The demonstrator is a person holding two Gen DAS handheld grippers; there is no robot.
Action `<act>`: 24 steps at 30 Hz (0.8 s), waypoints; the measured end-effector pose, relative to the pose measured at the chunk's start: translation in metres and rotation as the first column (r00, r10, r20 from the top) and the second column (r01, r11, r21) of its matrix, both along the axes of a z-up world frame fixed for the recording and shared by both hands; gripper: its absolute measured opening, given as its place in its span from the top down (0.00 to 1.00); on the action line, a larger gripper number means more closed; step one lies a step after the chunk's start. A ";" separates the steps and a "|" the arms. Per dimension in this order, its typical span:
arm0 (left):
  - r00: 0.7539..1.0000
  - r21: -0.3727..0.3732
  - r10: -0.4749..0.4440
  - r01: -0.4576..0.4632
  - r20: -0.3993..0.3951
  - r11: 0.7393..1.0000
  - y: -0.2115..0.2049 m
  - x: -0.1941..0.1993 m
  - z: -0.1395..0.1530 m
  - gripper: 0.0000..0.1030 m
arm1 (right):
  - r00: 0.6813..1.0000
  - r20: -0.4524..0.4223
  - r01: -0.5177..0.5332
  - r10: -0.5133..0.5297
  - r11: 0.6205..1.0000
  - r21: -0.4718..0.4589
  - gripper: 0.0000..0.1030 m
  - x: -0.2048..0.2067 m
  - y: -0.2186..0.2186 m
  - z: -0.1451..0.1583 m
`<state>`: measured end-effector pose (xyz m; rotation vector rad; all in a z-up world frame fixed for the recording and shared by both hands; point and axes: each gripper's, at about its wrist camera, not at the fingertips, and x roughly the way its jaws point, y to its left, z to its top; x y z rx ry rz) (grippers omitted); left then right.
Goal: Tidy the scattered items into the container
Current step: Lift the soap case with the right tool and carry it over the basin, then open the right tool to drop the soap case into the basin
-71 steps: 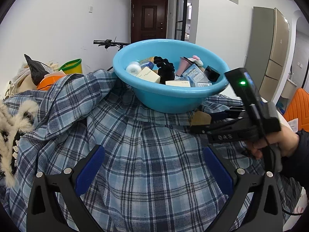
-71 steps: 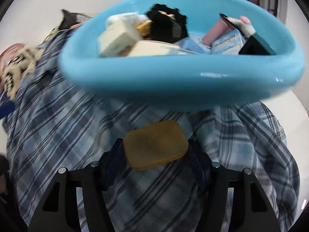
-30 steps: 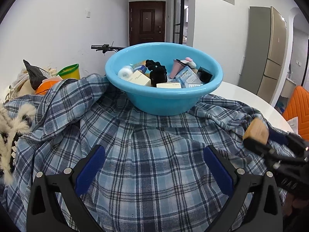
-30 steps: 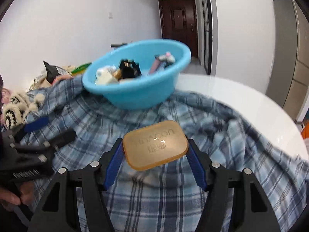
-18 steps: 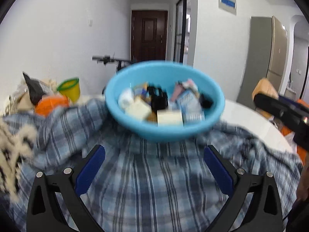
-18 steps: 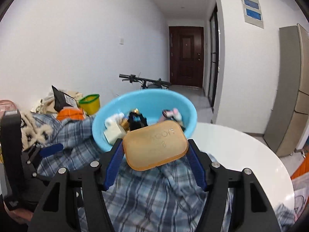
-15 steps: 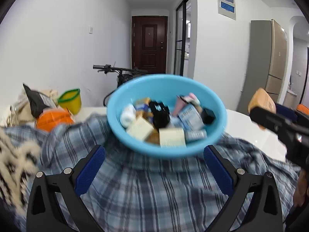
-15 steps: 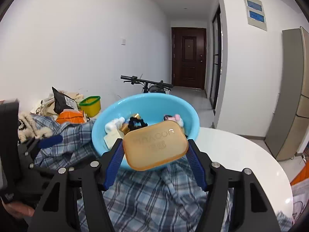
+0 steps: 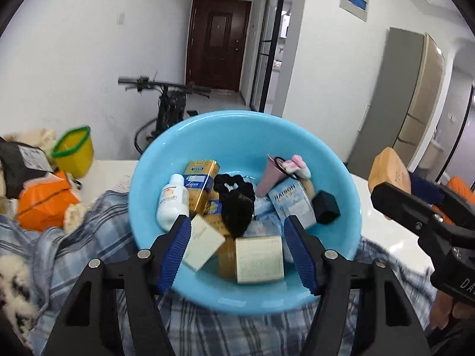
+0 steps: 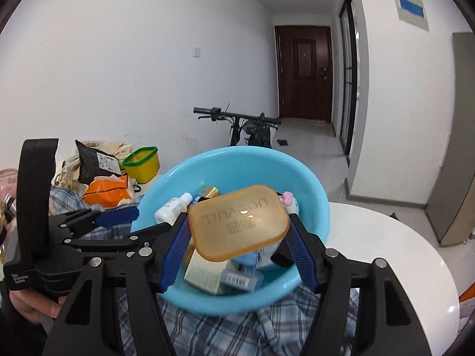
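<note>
1 amber soap bar [image 10: 239, 222], translucent, rounded, embossed lettering, clamped between blue fingers [image 10: 175, 249].

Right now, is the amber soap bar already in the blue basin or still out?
Still out. The soap bar is clamped between the right gripper's fingers, held above the basin, not resting among its contents.

Light: bright, even daylight on white walls | Glare: small highlight on soap bar [image 10: 239, 222] | Blur: slight, 3 o'clock edge | Distortion: fisheye bowing, black corners
</note>
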<state>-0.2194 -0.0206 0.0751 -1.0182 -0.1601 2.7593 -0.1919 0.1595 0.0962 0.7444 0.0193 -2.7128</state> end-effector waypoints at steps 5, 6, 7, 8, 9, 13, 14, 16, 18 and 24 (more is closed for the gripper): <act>0.998 -0.019 0.014 -0.013 0.055 1.000 -0.006 -0.048 -0.010 0.41 | 0.994 0.106 -0.020 0.024 0.999 -0.040 0.39 -0.060 -0.002 -0.007; 0.998 -0.046 0.018 -0.015 0.061 0.999 -0.004 -0.057 -0.013 0.41 | 0.990 0.139 -0.020 0.027 0.998 -0.051 0.39 -0.074 -0.003 -0.009; 0.998 -0.066 0.022 -0.018 0.066 0.998 -0.003 -0.065 -0.014 0.41 | 0.984 0.174 -0.020 0.031 0.998 -0.064 0.39 -0.088 -0.004 -0.013; 0.997 -0.085 0.024 -0.018 0.075 0.996 -0.001 -0.073 -0.017 0.41 | 0.978 0.203 -0.022 0.037 0.997 -0.078 0.39 -0.101 -0.005 -0.015; 0.996 -0.102 0.023 -0.014 0.089 0.995 0.001 -0.081 -0.019 0.41 | 0.974 0.223 -0.019 0.037 0.996 -0.085 0.39 -0.110 -0.005 -0.018; 0.991 -0.171 0.037 -0.014 0.129 0.985 0.007 -0.100 -0.028 0.41 | 0.951 0.309 0.006 0.020 0.997 -0.083 0.39 -0.151 -0.008 -0.034; 0.990 -0.180 0.043 -0.018 0.136 0.983 0.007 -0.104 -0.030 0.41 | 0.945 0.327 0.008 0.021 0.996 -0.085 0.39 -0.158 -0.008 -0.037; 0.987 -0.161 0.039 -0.013 0.159 0.987 0.006 -0.110 -0.033 0.41 | 0.935 0.354 0.010 0.023 0.996 -0.089 0.39 -0.167 -0.007 -0.043; 0.984 -0.153 0.032 -0.005 0.176 0.988 0.007 -0.116 -0.036 0.41 | 0.926 0.375 -0.004 0.035 0.997 -0.083 0.39 -0.173 -0.009 -0.047; 0.980 -0.200 0.001 0.040 0.199 0.979 0.018 -0.126 -0.043 0.40 | 0.916 0.401 -0.008 0.031 0.998 -0.059 0.38 -0.176 -0.010 -0.055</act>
